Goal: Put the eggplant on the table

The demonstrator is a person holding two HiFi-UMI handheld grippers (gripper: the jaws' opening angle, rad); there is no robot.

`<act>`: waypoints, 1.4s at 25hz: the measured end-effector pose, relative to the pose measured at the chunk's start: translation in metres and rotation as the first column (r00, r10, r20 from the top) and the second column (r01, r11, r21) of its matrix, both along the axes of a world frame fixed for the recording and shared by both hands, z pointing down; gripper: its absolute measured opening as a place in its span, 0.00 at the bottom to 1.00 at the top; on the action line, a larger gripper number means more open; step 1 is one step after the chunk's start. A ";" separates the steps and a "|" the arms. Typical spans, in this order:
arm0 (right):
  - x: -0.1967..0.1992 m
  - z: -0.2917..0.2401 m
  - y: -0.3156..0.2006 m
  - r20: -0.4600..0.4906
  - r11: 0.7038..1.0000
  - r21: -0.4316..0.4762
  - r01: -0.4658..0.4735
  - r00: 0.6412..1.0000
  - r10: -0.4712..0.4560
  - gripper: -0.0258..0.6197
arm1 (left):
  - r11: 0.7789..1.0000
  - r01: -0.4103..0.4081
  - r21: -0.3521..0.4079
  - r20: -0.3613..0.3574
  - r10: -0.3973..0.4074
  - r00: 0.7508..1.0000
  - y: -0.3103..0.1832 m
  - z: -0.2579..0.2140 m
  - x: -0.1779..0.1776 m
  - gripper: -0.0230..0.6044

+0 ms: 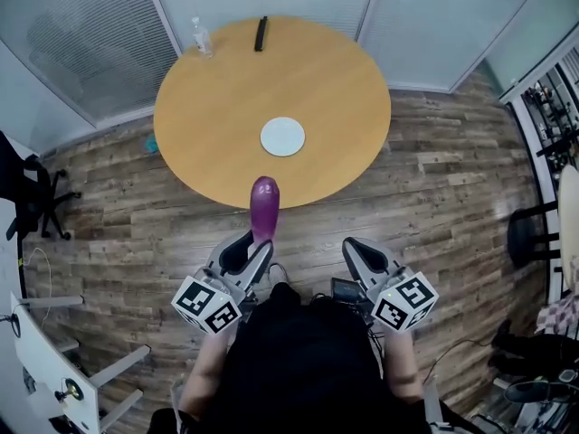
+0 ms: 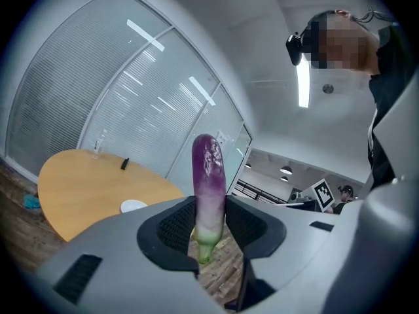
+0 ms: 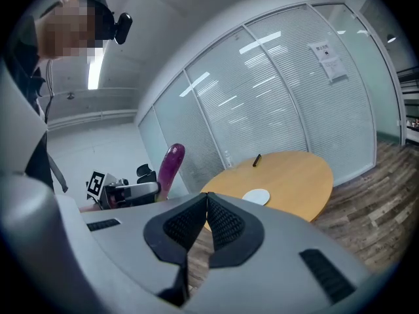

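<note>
A purple eggplant [image 1: 264, 208] with a pale green stem end sticks out of my left gripper [image 1: 246, 253], whose jaws are shut on its lower part. In the left gripper view the eggplant [image 2: 209, 185] stands upright between the black pads. Its tip hangs over the near edge of the round wooden table [image 1: 226, 107]. My right gripper [image 1: 364, 257] is over the floor to the right, jaws shut with nothing between them [image 3: 204, 222]. The right gripper view shows the eggplant [image 3: 170, 167] and the table [image 3: 294, 175] ahead.
A white plate [image 1: 282, 136] lies near the table's middle. A clear bottle [image 1: 202, 37] and a black remote-like bar [image 1: 261, 33] sit at the far edge. Glass walls with blinds stand behind. Office chairs [image 1: 32, 197] are at the left, another [image 1: 529, 233] at the right.
</note>
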State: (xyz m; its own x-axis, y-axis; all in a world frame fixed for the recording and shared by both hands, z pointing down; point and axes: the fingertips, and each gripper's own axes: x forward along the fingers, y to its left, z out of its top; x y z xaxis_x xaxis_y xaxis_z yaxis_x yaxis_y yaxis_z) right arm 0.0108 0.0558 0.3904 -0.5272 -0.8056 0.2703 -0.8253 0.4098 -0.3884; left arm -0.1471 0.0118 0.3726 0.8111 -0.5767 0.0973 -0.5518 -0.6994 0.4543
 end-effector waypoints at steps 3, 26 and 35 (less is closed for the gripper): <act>-0.013 0.005 -0.004 -0.014 1.000 -0.008 -0.012 1.000 0.012 0.07 | 1.000 0.000 -0.004 -0.023 0.000 1.000 -0.011 0.004 -0.015 0.28; -0.022 0.018 -0.078 -0.023 0.998 -0.060 0.033 0.999 -0.035 0.07 | 0.993 0.091 -0.078 -0.011 -0.092 0.996 -0.068 0.029 -0.033 0.28; 0.011 0.014 -0.151 0.008 0.997 -0.051 0.054 0.999 -0.054 0.07 | 0.983 0.166 -0.075 0.057 -0.162 0.985 -0.130 0.025 -0.024 0.28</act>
State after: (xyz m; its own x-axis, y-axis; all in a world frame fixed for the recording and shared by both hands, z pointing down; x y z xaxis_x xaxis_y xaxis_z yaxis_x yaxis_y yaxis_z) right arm 0.0219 -0.0956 0.4045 -0.5715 -0.7608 0.3074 -0.8000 0.4332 -0.4152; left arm -0.1706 -0.1178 0.3977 0.6990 -0.6905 0.1859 -0.6796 -0.5605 0.4733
